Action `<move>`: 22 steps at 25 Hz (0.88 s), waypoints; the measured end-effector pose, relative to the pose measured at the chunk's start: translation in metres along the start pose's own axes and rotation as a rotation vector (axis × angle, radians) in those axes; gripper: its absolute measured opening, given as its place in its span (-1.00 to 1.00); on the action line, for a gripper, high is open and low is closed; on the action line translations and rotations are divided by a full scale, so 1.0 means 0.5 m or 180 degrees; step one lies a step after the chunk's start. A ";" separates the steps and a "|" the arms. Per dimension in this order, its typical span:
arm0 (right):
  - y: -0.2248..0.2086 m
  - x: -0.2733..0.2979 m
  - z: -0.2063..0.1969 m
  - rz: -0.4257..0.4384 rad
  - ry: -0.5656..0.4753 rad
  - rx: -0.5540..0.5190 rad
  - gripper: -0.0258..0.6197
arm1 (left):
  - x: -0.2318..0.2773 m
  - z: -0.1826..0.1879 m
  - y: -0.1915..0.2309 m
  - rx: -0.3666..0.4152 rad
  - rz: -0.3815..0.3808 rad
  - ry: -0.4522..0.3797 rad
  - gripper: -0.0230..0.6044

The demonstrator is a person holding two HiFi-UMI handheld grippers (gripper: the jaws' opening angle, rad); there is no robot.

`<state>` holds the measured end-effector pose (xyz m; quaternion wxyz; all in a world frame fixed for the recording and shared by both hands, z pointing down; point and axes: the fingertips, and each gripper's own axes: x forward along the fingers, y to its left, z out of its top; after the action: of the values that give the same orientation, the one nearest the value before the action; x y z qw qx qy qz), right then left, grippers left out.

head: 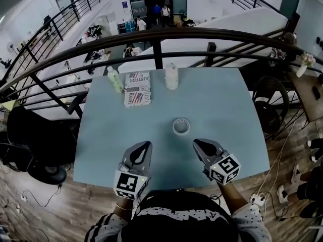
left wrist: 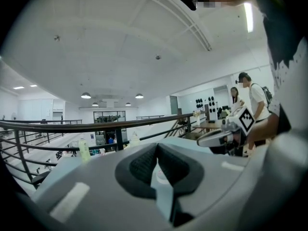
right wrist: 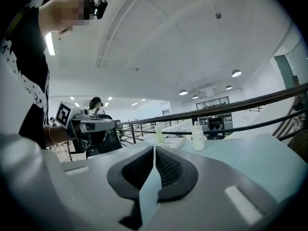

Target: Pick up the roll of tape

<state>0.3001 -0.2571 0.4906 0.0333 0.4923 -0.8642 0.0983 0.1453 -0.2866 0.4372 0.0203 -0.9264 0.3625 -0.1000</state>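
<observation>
A pale blue table [head: 212, 100] stood against a black metal railing [head: 156, 37] on a mezzanine with a wooden plank floor [head: 45, 210]. Beyond the railing an open lower level [head: 151, 9] was visible. A black chair [head: 30, 135] sat at the left, and cables [head: 258, 199] lay at the right. Round lamps [left wrist: 86, 96] lit the white ceiling [left wrist: 120, 42].

A pale blue table [head: 222, 105] carries a roll of tape [head: 181, 126] lying flat near its middle. Along the far edge stand a green bottle [head: 115, 79], a printed packet [head: 137, 88] and a white bottle [head: 171, 76]. Over the near edge, the left claw [head: 145, 145] and right claw [head: 198, 144] point at the tape, apart from it, holding nothing. A dark railing [head: 151, 34] curves beyond the far edge.
</observation>
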 end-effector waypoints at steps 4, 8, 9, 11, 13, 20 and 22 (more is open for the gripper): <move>-0.011 0.052 -0.024 0.0073 0.0146 -0.0069 -0.91 | 0.018 -0.019 0.028 -0.0038 0.0037 0.0046 -0.93; -0.019 0.103 -0.049 0.0178 0.0298 -0.0159 -0.89 | 0.030 -0.034 0.061 -0.0058 0.0105 0.0098 -0.93; -0.020 0.113 -0.057 0.0207 0.0352 -0.0192 -0.87 | 0.032 -0.036 0.069 -0.0059 0.0128 0.0110 -0.93; -0.024 0.130 -0.076 0.0255 0.0475 -0.0263 -0.86 | 0.035 -0.043 0.082 -0.0074 0.0167 0.0132 -0.93; -0.029 0.147 -0.096 0.0294 0.0592 -0.0343 -0.84 | 0.039 -0.051 0.093 -0.0089 0.0201 0.0150 -0.93; -0.064 0.210 -0.152 0.0380 0.0938 -0.0598 -0.72 | 0.059 -0.076 0.133 -0.0094 0.0282 0.0244 -0.93; -0.071 0.224 -0.165 0.0393 0.1012 -0.0621 -0.69 | 0.062 -0.080 0.143 -0.0113 0.0305 0.0257 -0.93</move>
<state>0.2700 -0.3527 0.5938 0.2109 0.4110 -0.8821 0.0924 0.1118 -0.3590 0.4736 -0.0060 -0.9034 0.4087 -0.1297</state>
